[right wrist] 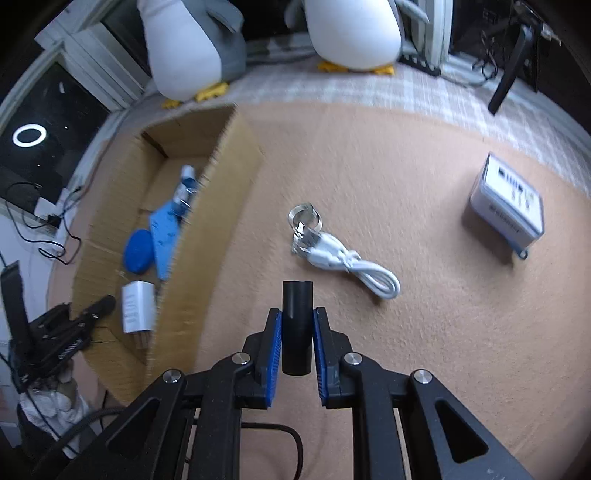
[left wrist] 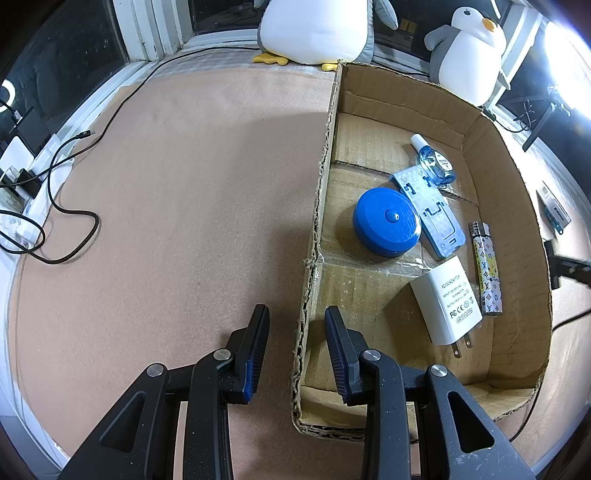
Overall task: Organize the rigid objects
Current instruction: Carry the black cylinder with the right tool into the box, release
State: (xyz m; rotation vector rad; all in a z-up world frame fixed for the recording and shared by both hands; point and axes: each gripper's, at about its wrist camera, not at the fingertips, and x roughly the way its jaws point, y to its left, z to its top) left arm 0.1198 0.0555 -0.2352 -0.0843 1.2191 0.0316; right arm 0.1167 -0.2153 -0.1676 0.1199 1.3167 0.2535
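A cardboard box (left wrist: 517,192) sits on the tan mat. It holds a blue round case (left wrist: 386,226), a light blue flat holder (left wrist: 430,210), a white charger (left wrist: 447,301), a patterned lighter (left wrist: 485,267) and a small spray bottle (left wrist: 430,157). My left gripper (left wrist: 297,317) is open and straddles the box's left wall (left wrist: 317,206). My right gripper (right wrist: 297,317) is shut on a black cylinder (right wrist: 297,325) above the mat, right of the box (right wrist: 218,206). A white coiled cable (right wrist: 347,258) and a white-and-blue device (right wrist: 508,205) lie on the mat.
Two plush penguins (left wrist: 317,29) (left wrist: 469,48) stand behind the box by the window. Black cables (left wrist: 70,206) and chargers lie at the left edge. The left gripper also shows in the right wrist view (right wrist: 74,325), at the box's near left.
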